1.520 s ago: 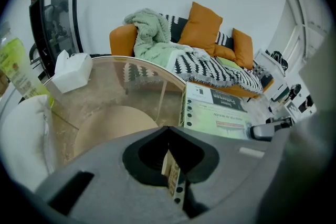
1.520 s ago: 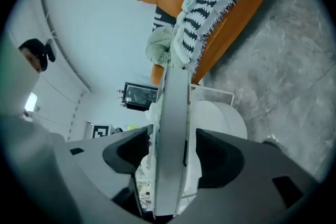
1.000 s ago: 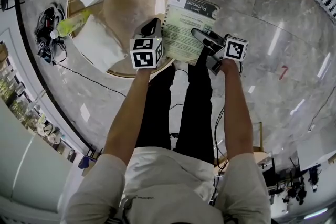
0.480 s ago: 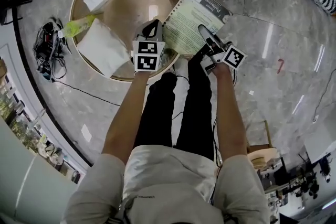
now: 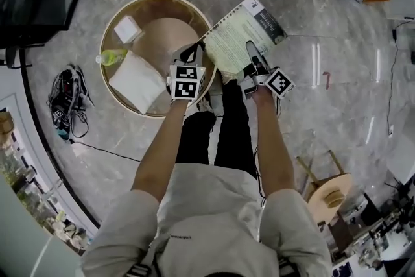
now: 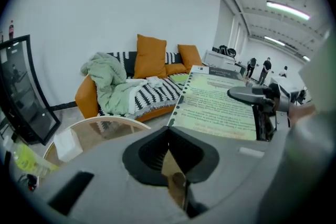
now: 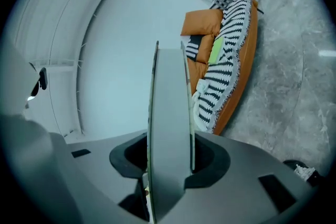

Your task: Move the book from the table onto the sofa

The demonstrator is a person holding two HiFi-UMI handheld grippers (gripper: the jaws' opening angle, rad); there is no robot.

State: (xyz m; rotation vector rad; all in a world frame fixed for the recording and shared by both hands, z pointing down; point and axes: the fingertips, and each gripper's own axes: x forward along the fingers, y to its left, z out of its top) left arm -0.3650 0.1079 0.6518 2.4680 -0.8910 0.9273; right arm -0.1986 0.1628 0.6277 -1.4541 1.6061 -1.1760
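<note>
2 grippers clamp the book (image 5: pixel 237 32): left gripper (image 5: pixel 192 50) at its corner, right gripper (image 5: pixel 251 52) on its edge

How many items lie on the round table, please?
3: white box farthest, green bottle by the left rim, white pad at the near side; the left tool may hide more.

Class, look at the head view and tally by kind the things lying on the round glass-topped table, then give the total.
Bottle: 1
Small white box: 1
Large white packet: 1
Total: 3
</note>
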